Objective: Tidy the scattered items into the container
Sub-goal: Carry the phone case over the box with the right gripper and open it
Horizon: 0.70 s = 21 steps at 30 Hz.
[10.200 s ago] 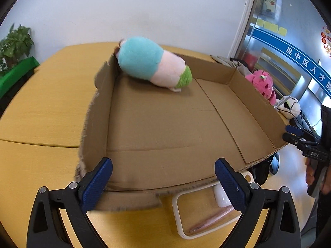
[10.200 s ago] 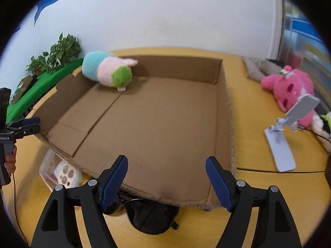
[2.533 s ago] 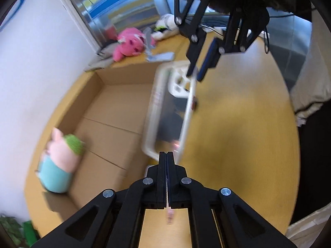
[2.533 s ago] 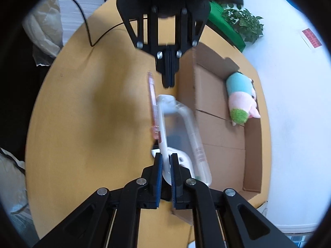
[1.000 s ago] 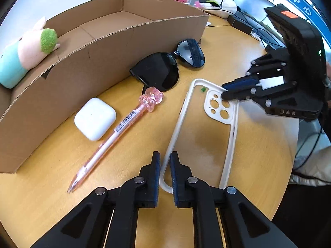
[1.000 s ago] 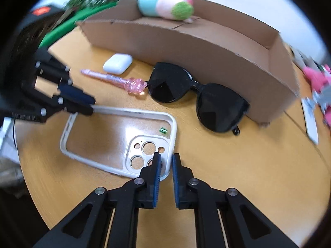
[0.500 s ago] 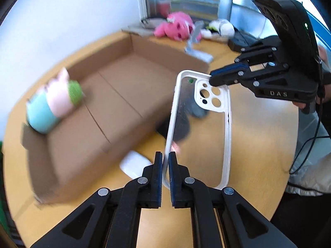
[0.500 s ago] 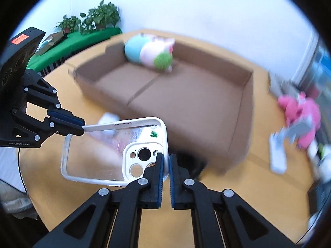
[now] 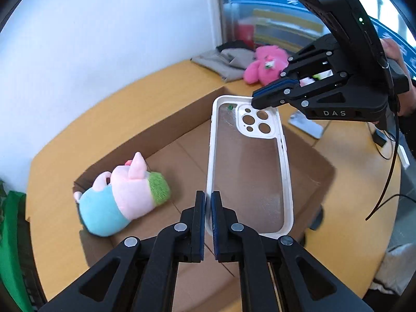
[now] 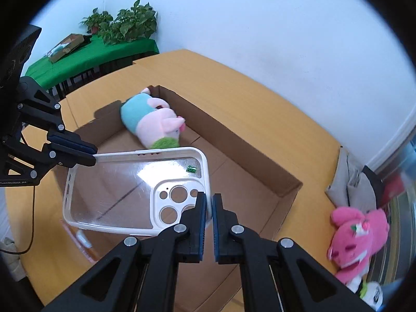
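Phone case (image 9: 247, 166) lifted over box (image 9: 306, 161), plush (image 9: 122, 200) inside

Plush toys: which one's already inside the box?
The teal-and-pink pig plush with the green end lies inside the cardboard box. The pink plush lies outside it on the table.

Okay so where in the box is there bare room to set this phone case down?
Most of the box floor is bare: the whole stretch from the plush pig to the far end wall, under the case. Only the pig's corner is crowded. Outside, the pink plush and grey cloth fill the table's end.
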Available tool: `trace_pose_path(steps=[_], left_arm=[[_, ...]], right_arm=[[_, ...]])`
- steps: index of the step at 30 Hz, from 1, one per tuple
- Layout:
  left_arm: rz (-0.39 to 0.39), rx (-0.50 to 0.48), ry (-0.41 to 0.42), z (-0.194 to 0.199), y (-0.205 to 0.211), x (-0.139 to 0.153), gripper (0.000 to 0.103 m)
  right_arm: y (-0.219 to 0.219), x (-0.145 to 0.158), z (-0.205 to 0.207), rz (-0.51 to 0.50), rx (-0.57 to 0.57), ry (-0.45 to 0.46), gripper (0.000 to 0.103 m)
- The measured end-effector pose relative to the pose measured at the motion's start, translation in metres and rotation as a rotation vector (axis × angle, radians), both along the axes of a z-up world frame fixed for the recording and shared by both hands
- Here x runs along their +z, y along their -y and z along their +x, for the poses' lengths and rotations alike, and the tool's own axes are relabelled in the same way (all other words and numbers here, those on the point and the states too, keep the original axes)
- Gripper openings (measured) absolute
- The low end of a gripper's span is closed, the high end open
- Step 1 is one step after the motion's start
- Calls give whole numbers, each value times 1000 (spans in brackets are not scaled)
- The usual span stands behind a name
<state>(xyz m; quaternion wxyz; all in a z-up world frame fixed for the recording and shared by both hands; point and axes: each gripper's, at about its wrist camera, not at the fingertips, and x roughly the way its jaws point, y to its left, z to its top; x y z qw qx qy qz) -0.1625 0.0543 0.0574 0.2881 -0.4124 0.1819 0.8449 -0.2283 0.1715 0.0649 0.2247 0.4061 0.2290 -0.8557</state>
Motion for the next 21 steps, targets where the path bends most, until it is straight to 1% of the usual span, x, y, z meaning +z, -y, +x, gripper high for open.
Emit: trace_pose_path(steps=[3, 7, 10, 15, 18, 21], left_arm=[[1, 32, 67, -39, 2, -28, 4], [0, 66, 131, -69, -1, -60, 4], [-13, 118, 175, -89, -3, -82, 4], [-74, 217, 245, -113, -6, -121, 4], [-84, 253, 255, -118, -8, -133, 4], [-73, 285, 266, -125, -7, -139, 4]], right_arm=[[6, -26, -37, 38, 26, 30, 4], [13, -71, -90, 75, 54, 97, 4], [19, -102, -124, 93, 85, 148, 5], [37, -143, -156, 133, 133, 183, 5], [45, -159, -169, 150, 147, 188, 6], [46, -168, -179, 144, 139, 190, 7]])
